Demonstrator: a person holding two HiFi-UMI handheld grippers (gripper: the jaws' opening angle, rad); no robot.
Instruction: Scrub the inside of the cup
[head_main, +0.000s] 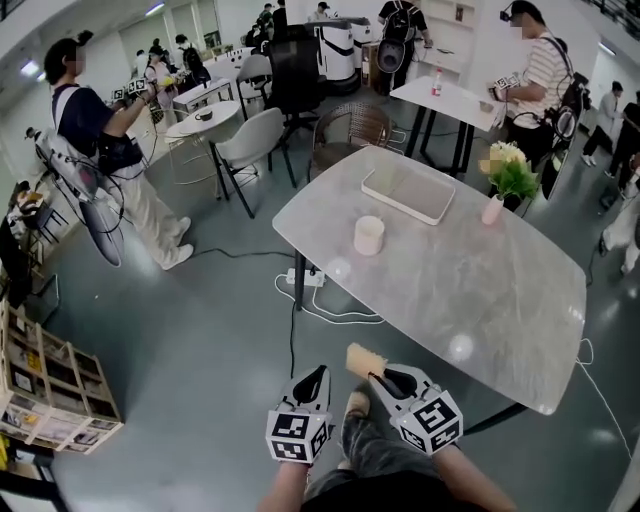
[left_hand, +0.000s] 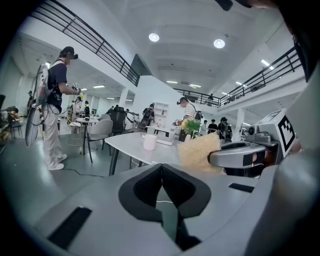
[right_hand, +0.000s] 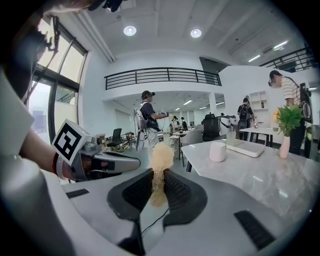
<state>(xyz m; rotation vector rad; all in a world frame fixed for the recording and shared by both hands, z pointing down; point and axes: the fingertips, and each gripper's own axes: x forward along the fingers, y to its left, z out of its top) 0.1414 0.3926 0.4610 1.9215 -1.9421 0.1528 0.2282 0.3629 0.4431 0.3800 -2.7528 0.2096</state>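
Note:
A white cup (head_main: 369, 235) stands upright on the grey marble table (head_main: 480, 300), well ahead of both grippers; it also shows far off as the cup (left_hand: 149, 142) and cup (right_hand: 217, 151). My right gripper (head_main: 378, 378) is off the table's near edge, shut on a tan bristly scrubber (head_main: 362, 360) that sticks out past its tips. In the right gripper view the scrubber (right_hand: 161, 155) is pinched between the black pads of the right gripper (right_hand: 159, 186). My left gripper (head_main: 318, 372) sits beside it over the floor. Its pads meet with nothing between them in the left gripper view (left_hand: 162, 182).
A white tray (head_main: 408, 192) lies beyond the cup, and a pink vase with flowers (head_main: 495, 205) stands at the table's right rim. A power strip and cables (head_main: 305, 278) lie on the floor. Chairs (head_main: 255, 140), other tables and several people stand further back. A wooden shelf (head_main: 50, 385) is at lower left.

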